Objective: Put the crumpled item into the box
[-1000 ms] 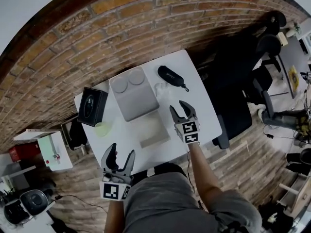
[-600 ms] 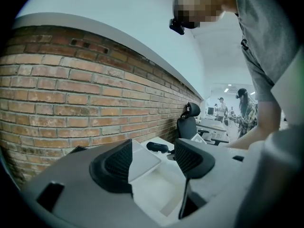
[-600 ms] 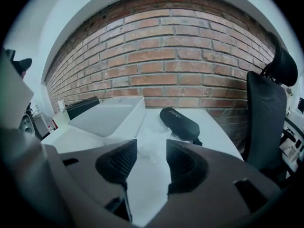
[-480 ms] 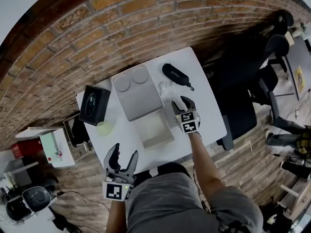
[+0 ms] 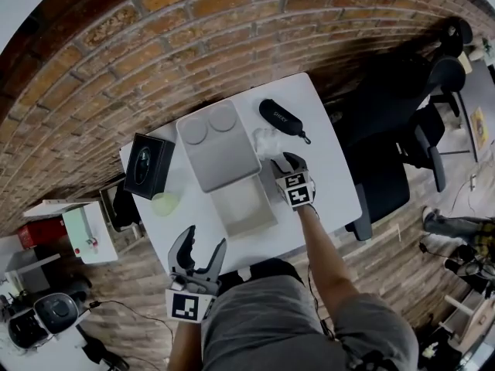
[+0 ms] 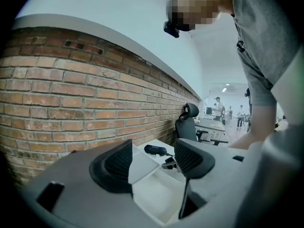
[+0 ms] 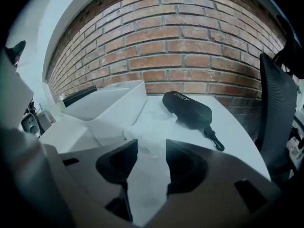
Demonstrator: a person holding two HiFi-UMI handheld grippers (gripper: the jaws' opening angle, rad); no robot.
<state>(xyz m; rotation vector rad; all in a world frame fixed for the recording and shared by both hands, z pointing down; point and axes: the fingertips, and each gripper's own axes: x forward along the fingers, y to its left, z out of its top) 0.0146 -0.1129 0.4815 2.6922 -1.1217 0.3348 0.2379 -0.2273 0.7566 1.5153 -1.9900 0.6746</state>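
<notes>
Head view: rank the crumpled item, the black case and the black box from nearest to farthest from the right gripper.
1. crumpled item: just ahead of the right gripper, at its fingers.
2. black case: beyond the crumpled item, farther back.
3. black box: far off to the left.

A short word in pale letters ran along the top of the black case (image 7: pixel 187 109), which lay at about one o'clock on the white table (image 5: pixel 329 172). It looked like a brand name, but the letters were too small and soft to read with certainty. The black box (image 5: pixel 148 166) at nine o'clock bore a pale oval emblem whose wording could not be made out. The marker cubes on the left gripper (image 5: pixel 203 242) and right gripper (image 5: pixel 285 161) carried black-and-white square code patterns.
</notes>
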